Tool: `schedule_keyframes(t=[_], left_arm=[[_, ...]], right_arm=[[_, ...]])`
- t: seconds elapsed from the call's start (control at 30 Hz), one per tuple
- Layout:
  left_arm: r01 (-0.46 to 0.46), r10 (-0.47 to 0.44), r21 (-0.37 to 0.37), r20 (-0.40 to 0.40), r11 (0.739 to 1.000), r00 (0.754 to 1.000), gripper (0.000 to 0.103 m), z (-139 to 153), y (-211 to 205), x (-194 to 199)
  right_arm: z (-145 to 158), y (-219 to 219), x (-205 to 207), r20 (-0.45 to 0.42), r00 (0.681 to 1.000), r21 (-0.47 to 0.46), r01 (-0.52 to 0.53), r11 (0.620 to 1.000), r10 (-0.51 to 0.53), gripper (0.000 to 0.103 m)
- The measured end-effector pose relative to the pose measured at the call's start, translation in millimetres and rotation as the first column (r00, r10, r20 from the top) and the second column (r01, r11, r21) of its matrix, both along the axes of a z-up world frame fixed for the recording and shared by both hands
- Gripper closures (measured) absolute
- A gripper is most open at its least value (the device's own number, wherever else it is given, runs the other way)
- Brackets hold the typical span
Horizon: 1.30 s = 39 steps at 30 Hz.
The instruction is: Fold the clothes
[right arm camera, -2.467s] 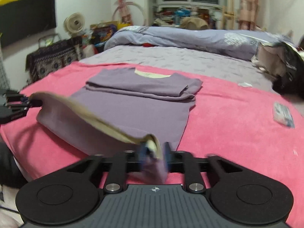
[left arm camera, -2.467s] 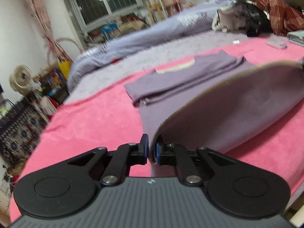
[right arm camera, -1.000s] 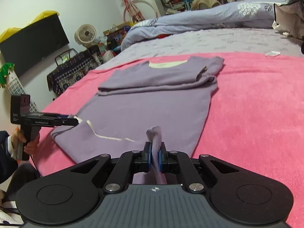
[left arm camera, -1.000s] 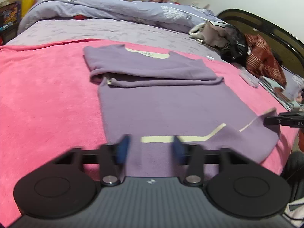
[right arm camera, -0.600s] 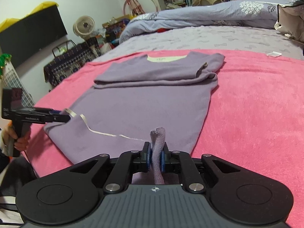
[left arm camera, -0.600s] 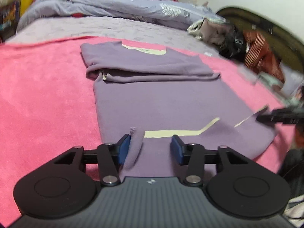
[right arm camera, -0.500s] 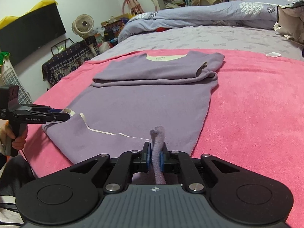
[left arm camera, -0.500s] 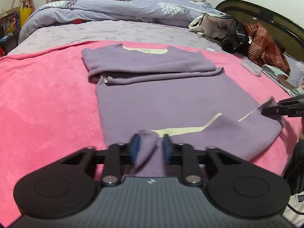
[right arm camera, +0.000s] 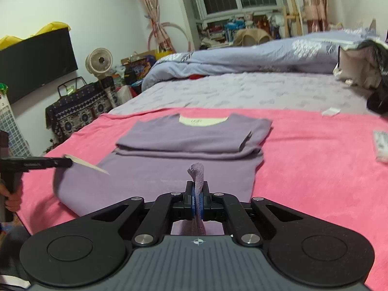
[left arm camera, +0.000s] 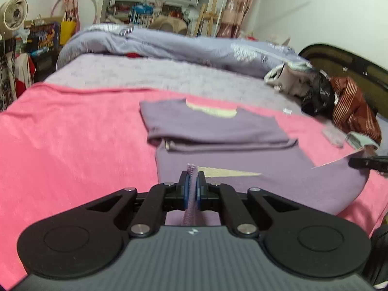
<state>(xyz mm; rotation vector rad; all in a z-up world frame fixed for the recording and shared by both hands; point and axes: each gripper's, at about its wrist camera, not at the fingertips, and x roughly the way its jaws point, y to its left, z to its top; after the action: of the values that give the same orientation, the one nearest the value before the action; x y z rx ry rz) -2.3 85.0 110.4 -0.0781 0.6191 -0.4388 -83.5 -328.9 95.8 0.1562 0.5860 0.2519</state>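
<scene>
A purple shirt (left arm camera: 218,126) with a cream neckline lies on the pink blanket (left arm camera: 72,145), its sleeves folded in over the chest. My left gripper (left arm camera: 191,184) is shut on the near left corner of the shirt's bottom hem, lifted off the blanket. My right gripper (right arm camera: 198,198) is shut on the near right corner of the hem. The shirt (right arm camera: 194,140) shows in the right wrist view too, with the left gripper (right arm camera: 69,162) at its left. The right gripper (left arm camera: 351,161) shows at the right in the left wrist view. The hem sags between them and shows its cream inner side.
A heap of clothes (left arm camera: 327,97) lies at the right by the dark headboard. A lilac duvet (left arm camera: 169,46) runs across the back of the bed. A small packet (right arm camera: 382,145) lies on the blanket at the right. A fan (right arm camera: 99,63) and bags stand beside the bed.
My left gripper has closed on the hem corner. Both grippers have lifted the hem and carried it forward over the shirt.
</scene>
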Motion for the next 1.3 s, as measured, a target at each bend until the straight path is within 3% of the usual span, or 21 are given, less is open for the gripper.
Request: schedule_keyframes(t=[0.23,0.4,0.6,0.73,0.83,1.0,1.1,1.23,1.27,1.3], left_arm=[[-0.007,0.007,0.006,0.017,1.0,1.0,0.1,4,-6,15],[-0.009,0.007,0.027,0.077,1.0,0.997,0.1,25,-15,39],[-0.022,0.013,0.058,0.152,0.998,0.988,0.1,53,-31,99],[-0.043,0.02,0.128,0.179,0.991,0.984,0.1,54,-52,160],[-0.077,0.052,0.171,0.149,0.982,0.988,0.1,38,-64,214],[-0.162,0.143,0.271,0.09,0.949,0.986,0.1,-10,-83,283],[-0.18,0.176,0.302,0.04,0.936,0.984,0.1,-35,-86,303],[-0.179,0.182,0.349,0.025,0.92,0.983,0.1,-55,-79,304],[-0.186,0.189,0.352,0.025,0.917,0.982,0.099,-55,-76,302],[-0.193,0.195,0.347,0.03,0.918,0.98,0.098,-54,-72,300]], right_arm=[[-2,4,20,-0.009,1.0,-0.067,0.016,0.998,-0.016,0.098],[20,2,47,0.056,0.998,-0.118,0.041,0.992,-0.034,0.098],[47,-4,108,0.145,0.988,-0.18,0.083,0.98,-0.057,0.098],[49,-10,168,0.183,0.979,-0.194,0.121,0.974,-0.085,0.098],[32,-14,222,0.175,0.978,-0.21,0.151,0.966,-0.115,0.098],[-28,-17,299,0.07,0.983,-0.239,0.182,0.954,-0.17,0.098],[-64,-20,340,0.002,0.979,-0.254,0.197,0.947,-0.203,0.098],[-101,-30,343,-0.084,0.967,-0.254,0.211,0.944,-0.239,0.096],[-105,-34,340,-0.084,0.965,-0.253,0.222,0.942,-0.25,0.088],[-106,-38,337,-0.087,0.959,-0.247,0.242,0.938,-0.27,0.072]])
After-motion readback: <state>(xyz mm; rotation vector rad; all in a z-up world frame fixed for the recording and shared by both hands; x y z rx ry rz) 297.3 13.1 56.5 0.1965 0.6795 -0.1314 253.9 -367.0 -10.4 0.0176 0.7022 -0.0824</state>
